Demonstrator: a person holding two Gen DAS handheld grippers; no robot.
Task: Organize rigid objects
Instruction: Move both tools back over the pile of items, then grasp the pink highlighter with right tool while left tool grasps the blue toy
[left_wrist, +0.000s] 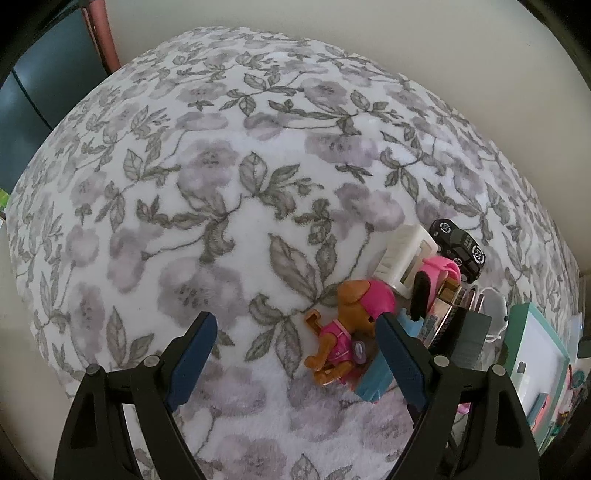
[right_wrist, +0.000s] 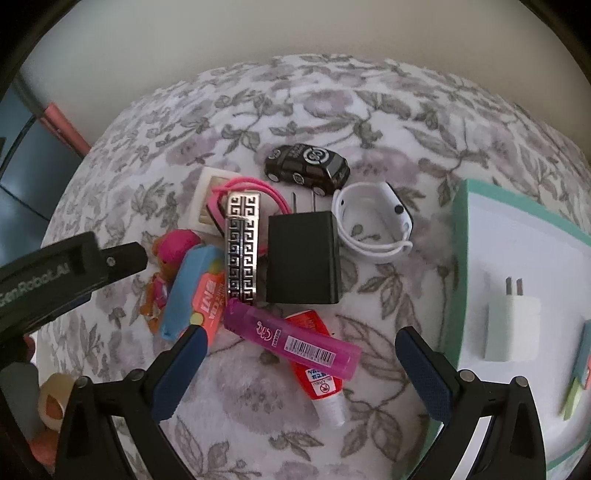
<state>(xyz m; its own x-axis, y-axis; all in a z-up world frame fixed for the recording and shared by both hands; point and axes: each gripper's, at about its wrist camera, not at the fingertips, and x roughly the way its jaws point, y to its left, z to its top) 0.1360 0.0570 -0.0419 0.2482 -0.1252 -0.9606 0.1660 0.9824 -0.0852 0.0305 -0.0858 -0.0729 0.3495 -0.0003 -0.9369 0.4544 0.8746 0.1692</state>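
Note:
A pile of small objects lies on a floral blanket. My left gripper is open above the blanket, its right finger beside a brown toy dog in pink. My right gripper is open over a pink glue stick, which lies between the fingers untouched, on top of a red-and-white tube. Behind them are a black charger plug, a silver patterned case, a blue-and-orange pack, a black toy car and a white watch band.
A teal-rimmed white tray at the right holds a white charger. A small white frame box and a pink hair tie lie at the pile's back left. The left gripper's black body reaches in from the left. The blanket's left half is bare.

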